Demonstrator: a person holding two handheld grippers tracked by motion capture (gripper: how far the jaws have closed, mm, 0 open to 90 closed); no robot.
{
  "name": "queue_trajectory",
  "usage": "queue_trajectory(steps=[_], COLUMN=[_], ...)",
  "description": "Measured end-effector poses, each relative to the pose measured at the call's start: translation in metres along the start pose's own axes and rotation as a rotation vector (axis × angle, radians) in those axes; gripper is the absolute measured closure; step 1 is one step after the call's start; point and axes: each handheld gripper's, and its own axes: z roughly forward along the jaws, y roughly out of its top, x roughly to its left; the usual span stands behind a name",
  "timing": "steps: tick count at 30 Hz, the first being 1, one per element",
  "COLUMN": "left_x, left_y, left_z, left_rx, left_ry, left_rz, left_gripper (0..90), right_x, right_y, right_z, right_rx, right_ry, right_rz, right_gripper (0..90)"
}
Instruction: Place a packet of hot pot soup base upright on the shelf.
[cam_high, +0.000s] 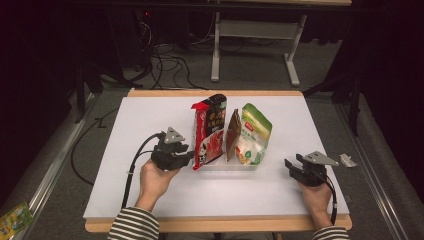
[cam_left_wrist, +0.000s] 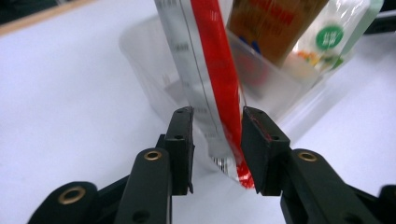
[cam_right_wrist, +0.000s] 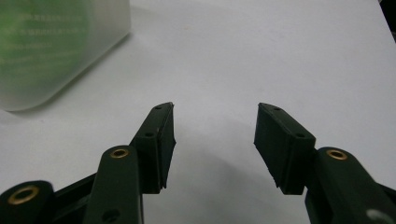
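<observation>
Left gripper view: left tool (cam_left_wrist: 217, 144) jaws apart, straddling red pouch (cam_left_wrist: 219, 88) edge; close squarely. Right tool (cam_right_wrist: 215, 140) apart, idle.

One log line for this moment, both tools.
left tool: open, jaws straddling red snack bag edge | right tool: open, over bare table | clear bin: three bags upright

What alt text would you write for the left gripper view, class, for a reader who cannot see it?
Two black fingers straddle the lower edge of a red and silver snack bag, not yet closed on it. Behind stands a clear plastic tray holding a brown packet and a green and white bag on a white table.
</observation>
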Motion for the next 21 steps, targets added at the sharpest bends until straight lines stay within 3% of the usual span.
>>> queue_trajectory(steps=[13,21], left_x=[-0.008,-0.013], left_y=[-0.01,-0.009], left_z=[0.016,0.025], left_rx=[0.04,0.055], left_ry=[-0.01,0.007], left_rz=[0.003,0.016], left_gripper=[66.9,67.6], right_x=[0.001,0.001], right_y=[0.0,0.0], right_z=[0.0,0.0], right_rx=[0.006,0.006], right_ry=[-0.005,-0.005], right_rz=[0.003,0.0], right_gripper=[48.4,48.4])
